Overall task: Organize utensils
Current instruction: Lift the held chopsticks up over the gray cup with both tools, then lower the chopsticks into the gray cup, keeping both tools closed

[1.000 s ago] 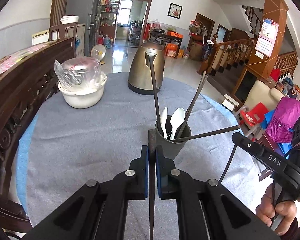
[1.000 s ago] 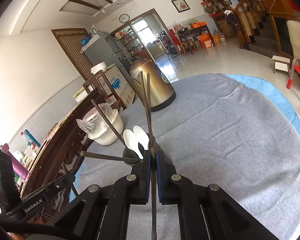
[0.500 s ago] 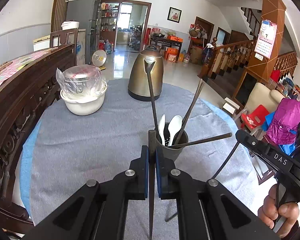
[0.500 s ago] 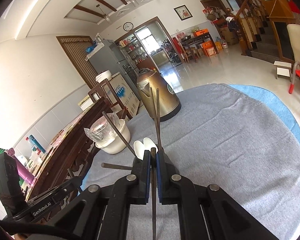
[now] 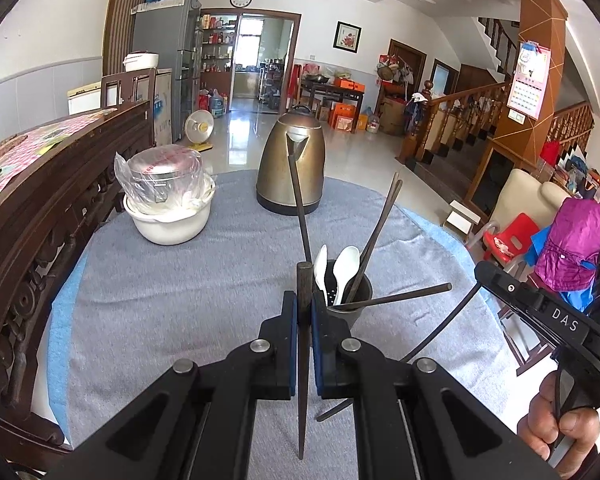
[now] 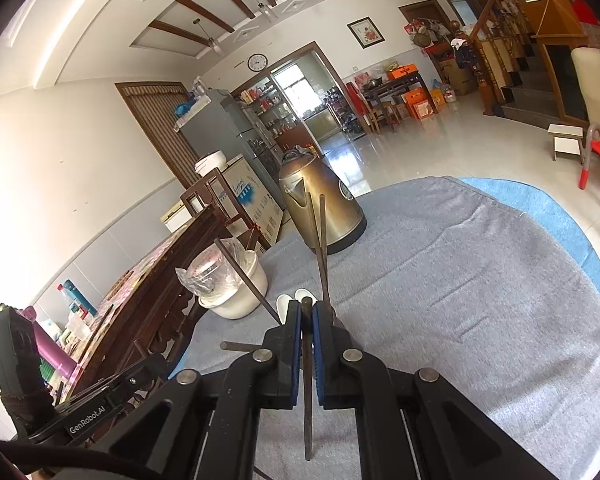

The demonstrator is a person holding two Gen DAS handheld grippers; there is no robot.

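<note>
The left tongs (image 5: 304, 316) were clamped on 1 dark chopstick (image 5: 303, 360), which ran between the blue pads with its blunt end sticking up just past the fingertips and its thin end pointing back toward the camera. The right tongs (image 6: 307, 320) were likewise closed on 1 dark chopstick of their own (image 6: 307, 384), held the same way.

The landmark was the dark utensil cup (image 5: 350, 308), which stood on the grey-clothed round surface (image 5: 160, 280). In the left wrist view the cup sat directly beyond the left tongs and slightly to their right, partly hidden by the right-hand finger. Inside it stood 2 white spoons (image 5: 346, 268), bowls up, and several dark chopsticks: 1 leaned up and away toward the kettle, 2 leaned up to the right of the spoons, and 1 lay low across the rim, pointing right. Beyond the cup, well apart from it, stood a brass-coloured kettle (image 5: 291, 168). To the left of the kettle and farther from the cup sat a white bowl (image 5: 168, 224) with a plastic-wrapped pot in it.

To the right of the cup, in the left wrist view, the body of the other tongs reached in, and a person's hand (image 5: 560, 428) gripped its handle at the frame's lower right.

In the right wrist view the cup was almost wholly hidden behind the right tongs; only the spoon tips (image 6: 294, 300) and the chopsticks rising from it showed.
</note>
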